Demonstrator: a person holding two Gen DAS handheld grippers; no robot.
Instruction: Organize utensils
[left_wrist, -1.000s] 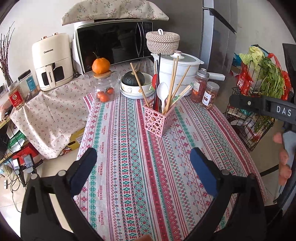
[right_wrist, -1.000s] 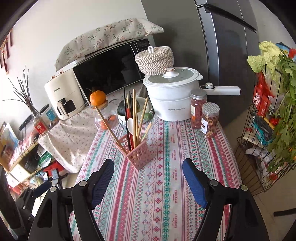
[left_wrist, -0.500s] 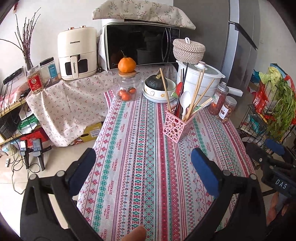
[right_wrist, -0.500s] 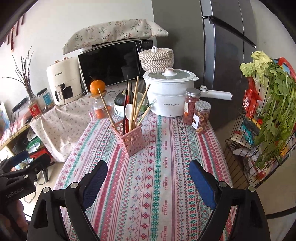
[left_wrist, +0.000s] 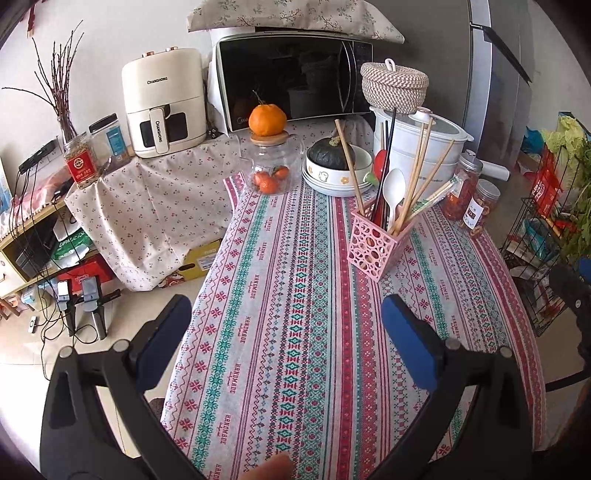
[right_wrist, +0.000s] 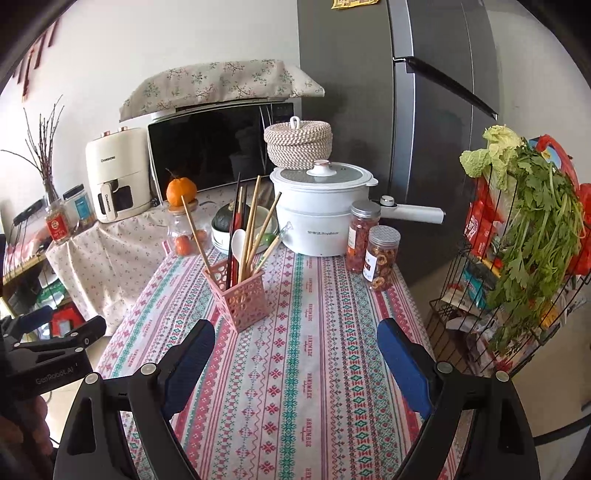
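Observation:
A pink perforated utensil basket (left_wrist: 375, 243) stands on the striped tablecloth (left_wrist: 295, 332). It holds wooden chopsticks (left_wrist: 417, 177), dark chopsticks and a white spoon (left_wrist: 393, 190). The basket also shows in the right wrist view (right_wrist: 242, 297), with the chopsticks (right_wrist: 253, 225) and spoon (right_wrist: 238, 243) upright in it. My left gripper (left_wrist: 286, 325) is open and empty, held above the near part of the table. My right gripper (right_wrist: 295, 350) is open and empty, near the table's front, short of the basket.
Behind the basket stand a white pot (right_wrist: 319, 214), two jars (right_wrist: 371, 247), a bowl with a squash (left_wrist: 332, 162) and a glass jar with an orange (left_wrist: 267, 147). A microwave (left_wrist: 291, 81) and air fryer (left_wrist: 164, 103) sit at the back. A wire rack of greens (right_wrist: 524, 236) stands right.
Both grippers have drawn back and shifted; the left view swung left then steadied, the right view rose. The basket and utensils have not moved. Both grippers stay open.

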